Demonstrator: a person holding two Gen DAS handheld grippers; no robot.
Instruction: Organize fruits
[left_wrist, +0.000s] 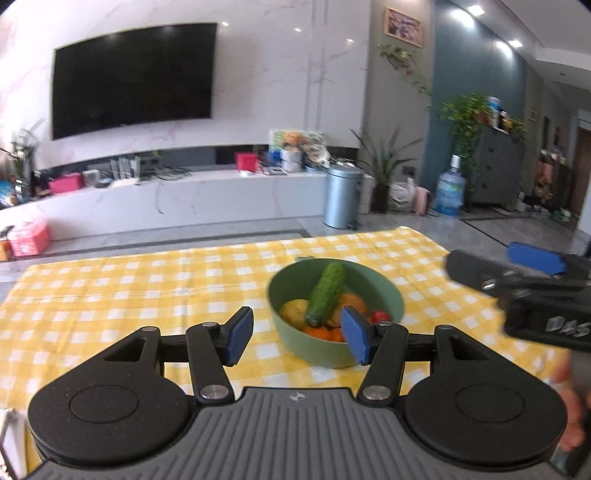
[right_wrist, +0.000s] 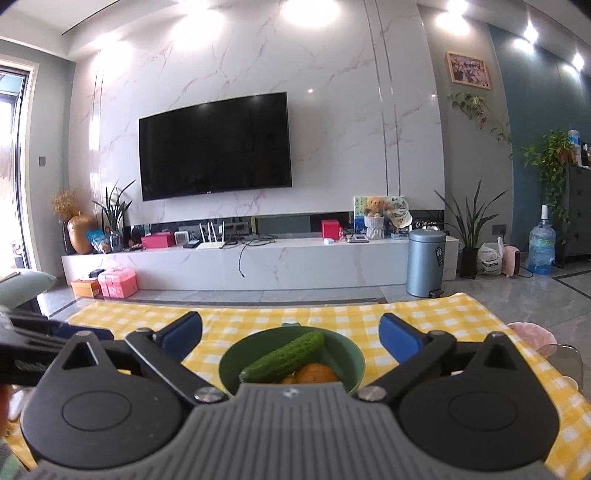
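Both claws hang above the bench with nothing between their blue pads. Our left claw (left_wrist: 297, 334) is spread partway; our right claw (right_wrist: 290, 334) is spread wide. Beyond them we see a green bowl (left_wrist: 369, 358) on the yellow checked cloth (left_wrist: 110, 288), toward the bench's far right corner. Inside, a cucumber (left_wrist: 327, 293) leans against the rim over an orange (right_wrist: 316, 373), a yellow fruit (left_wrist: 293, 310) and something small and red (left_wrist: 381, 316).

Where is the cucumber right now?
In both views the cucumber lies tilted in the green bowl on the checked cloth, resting on the oranges.
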